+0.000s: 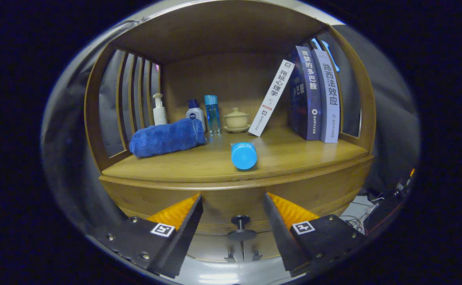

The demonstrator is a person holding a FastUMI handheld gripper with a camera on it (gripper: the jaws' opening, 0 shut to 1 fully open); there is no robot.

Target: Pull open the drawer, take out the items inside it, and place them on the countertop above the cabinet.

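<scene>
gripper view looks level and straight at the front of a wooden cabinet (231,198), with the claw (233,202) held low against the drawer front (231,213). the claw is spread wide and grips nothing; its two fingers (183,215) stand well apart, one on each side of the small dark drawer knob (241,227), which sits between them without touching either. whether the drawer is ajar cannot be told from here.

above the drawer the cabinet's surface (302,154) carries several things. a blue-capped bottle (244,155) lies on its side near the front edge, cap end facing the claw, just beyond the fingers. to its left a rolled blue towel (167,137) lies across the surface. behind the towel stand a white pump bottle (159,111), a white bottle with a dark cap (195,113) and a tall clear blue bottle (212,114). beside these is a lidded tea bowl on a saucer (237,119). a white book (271,98) leans tilted against two upright books (314,95) on the right.
</scene>
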